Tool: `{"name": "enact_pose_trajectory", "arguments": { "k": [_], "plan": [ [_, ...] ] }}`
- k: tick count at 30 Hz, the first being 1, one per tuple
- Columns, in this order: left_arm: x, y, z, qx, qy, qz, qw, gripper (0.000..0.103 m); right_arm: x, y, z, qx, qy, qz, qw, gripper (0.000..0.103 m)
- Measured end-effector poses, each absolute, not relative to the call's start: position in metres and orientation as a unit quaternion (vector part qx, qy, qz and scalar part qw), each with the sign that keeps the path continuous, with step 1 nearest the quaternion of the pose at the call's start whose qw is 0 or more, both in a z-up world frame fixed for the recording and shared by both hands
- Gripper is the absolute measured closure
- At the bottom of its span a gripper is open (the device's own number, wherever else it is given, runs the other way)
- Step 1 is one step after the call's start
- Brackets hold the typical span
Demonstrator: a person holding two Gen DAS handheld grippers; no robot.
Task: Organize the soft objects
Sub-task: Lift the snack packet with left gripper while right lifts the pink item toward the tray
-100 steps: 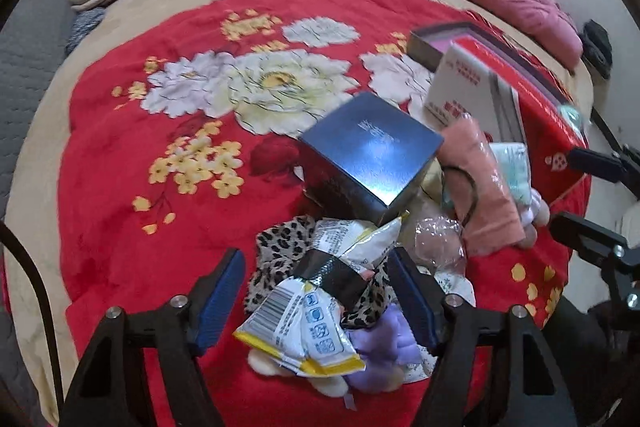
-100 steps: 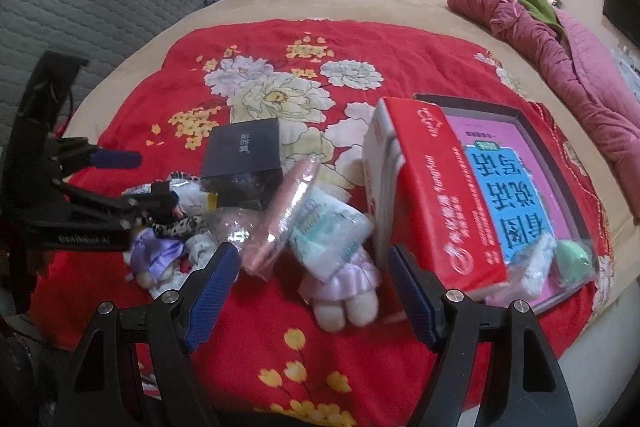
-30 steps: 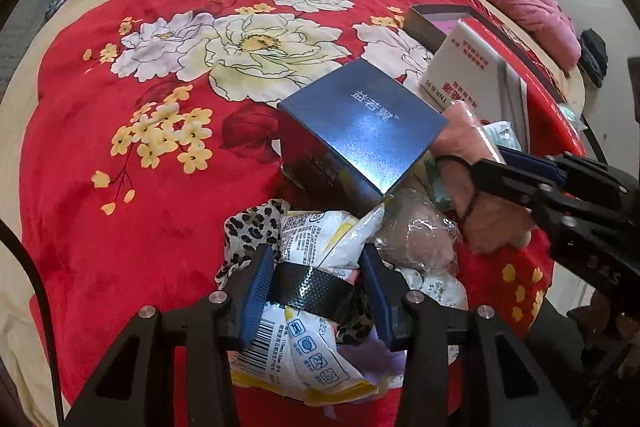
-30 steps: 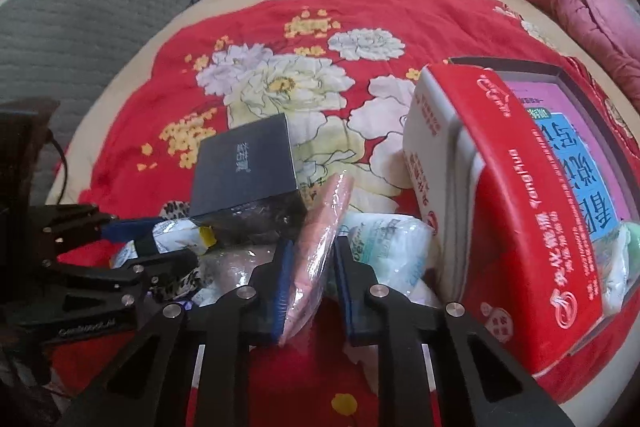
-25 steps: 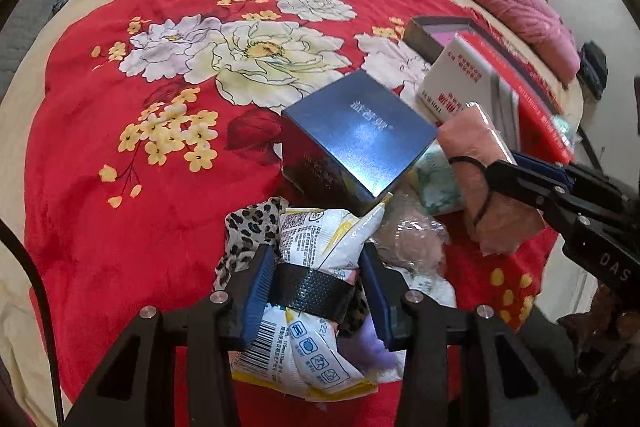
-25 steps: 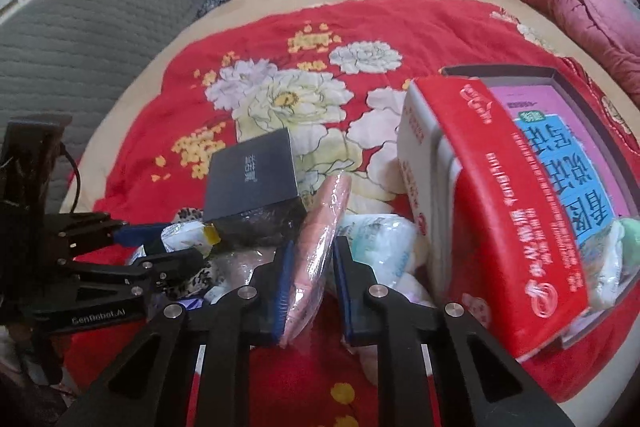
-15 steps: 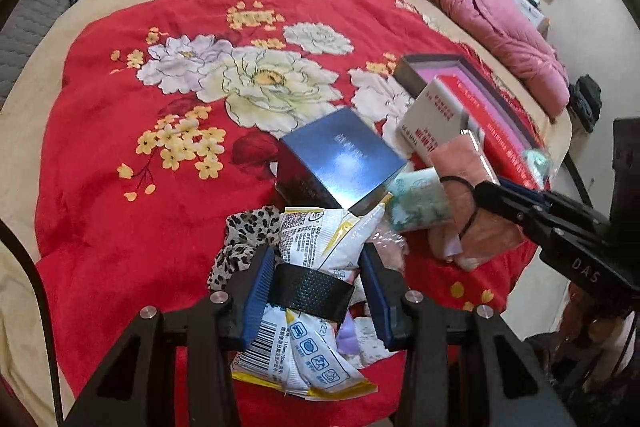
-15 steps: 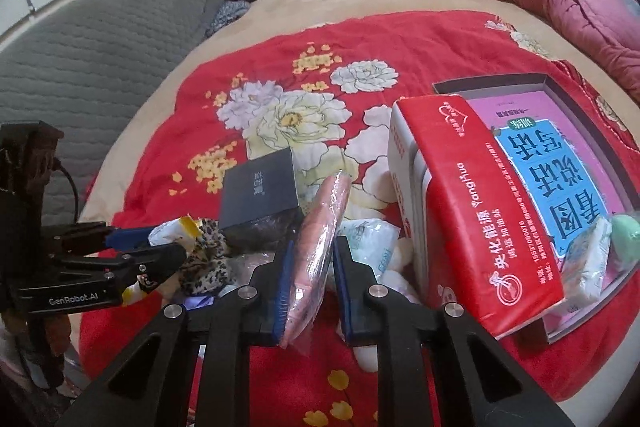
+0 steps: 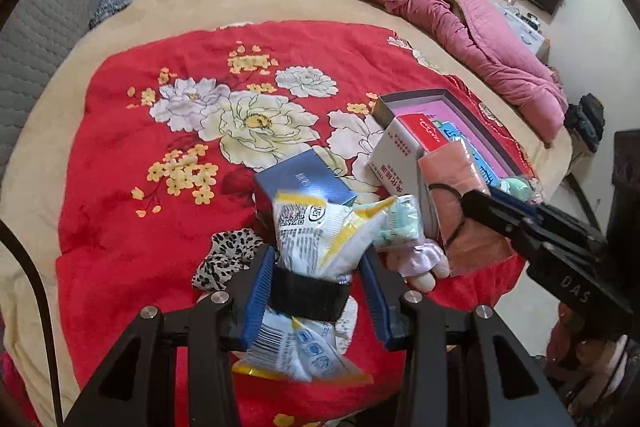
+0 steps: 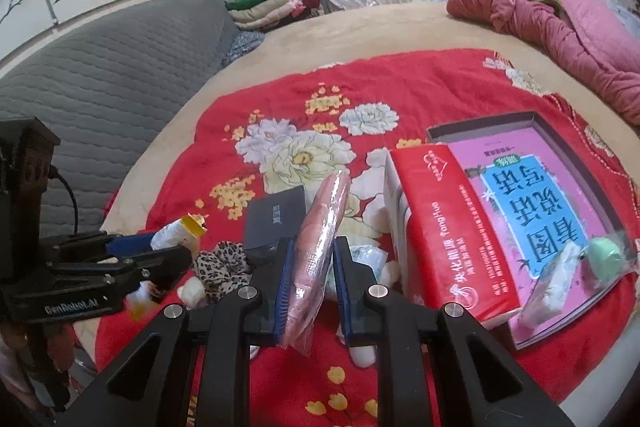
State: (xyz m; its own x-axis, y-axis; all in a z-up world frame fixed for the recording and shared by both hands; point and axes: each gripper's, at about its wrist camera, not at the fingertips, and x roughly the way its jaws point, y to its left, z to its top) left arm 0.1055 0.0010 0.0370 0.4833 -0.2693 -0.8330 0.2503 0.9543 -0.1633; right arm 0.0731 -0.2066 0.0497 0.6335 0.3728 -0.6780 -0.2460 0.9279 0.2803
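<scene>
Soft objects are what you have in both claws, each lifted clear of the red floral blanket (image 9: 120, 211). Your left gripper (image 9: 316, 291) pinches a white and yellow snack packet (image 9: 320, 239) across the black band around its middle; the printed top half stands up beyond the blue pads (image 9: 256, 291) and the barcode end hangs below them toward you. Its jaws are pressed against the band on both sides. Your right gripper (image 10: 314, 287) clamps a flat pink bundle in clear wrap (image 10: 320, 239) edge-on, with the long pink end pointing away from you and up, and a plastic corner poking out under the pads. From the left wrist view that same pink bundle shows at the right, with a thin black loop lying across it. Below and between the two claws the remaining pile sits on the blanket: a leopard-print cloth (image 9: 224, 255) near the left claw, a pale green wrapped pack (image 9: 400, 227), and a plush toy in a lilac frill (image 9: 420, 263) just beside the pink bundle. A dark blue box (image 9: 304, 183) rests just beyond the packet. To the right a red and white carton (image 10: 440, 227) leans against the rim of an open grey tray (image 10: 480, 125) holding a pink book, with a mint-green soft item (image 10: 606, 259) in plastic at its near corner.
</scene>
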Motion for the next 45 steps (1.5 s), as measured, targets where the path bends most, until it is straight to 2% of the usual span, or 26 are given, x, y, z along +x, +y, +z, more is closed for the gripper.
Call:
{"name": "enact_pose_trajectory", "arguments": {
  "k": [2,12,26,45],
  "plan": [
    [0.102,-0.006,0.041,-0.013,0.48,-0.148,0.865,0.064,0.07,-0.21,0.054,0.082,0.386,0.17,0.903,0.083],
    [0.111,-0.039,0.04,-0.039,0.495,-0.155,0.854,0.066,0.059,-0.233,0.072,0.099,0.366,0.16,0.911,0.083],
    [0.109,-0.105,0.078,0.005,0.46,-0.187,0.868,0.066,0.049,-0.304,0.104,0.129,0.323,0.105,0.932,0.083],
    [0.123,-0.201,0.08,0.043,0.464,-0.231,0.854,0.066,0.044,-0.399,0.092,0.174,0.301,0.049,0.936,0.083]
  ]
}}
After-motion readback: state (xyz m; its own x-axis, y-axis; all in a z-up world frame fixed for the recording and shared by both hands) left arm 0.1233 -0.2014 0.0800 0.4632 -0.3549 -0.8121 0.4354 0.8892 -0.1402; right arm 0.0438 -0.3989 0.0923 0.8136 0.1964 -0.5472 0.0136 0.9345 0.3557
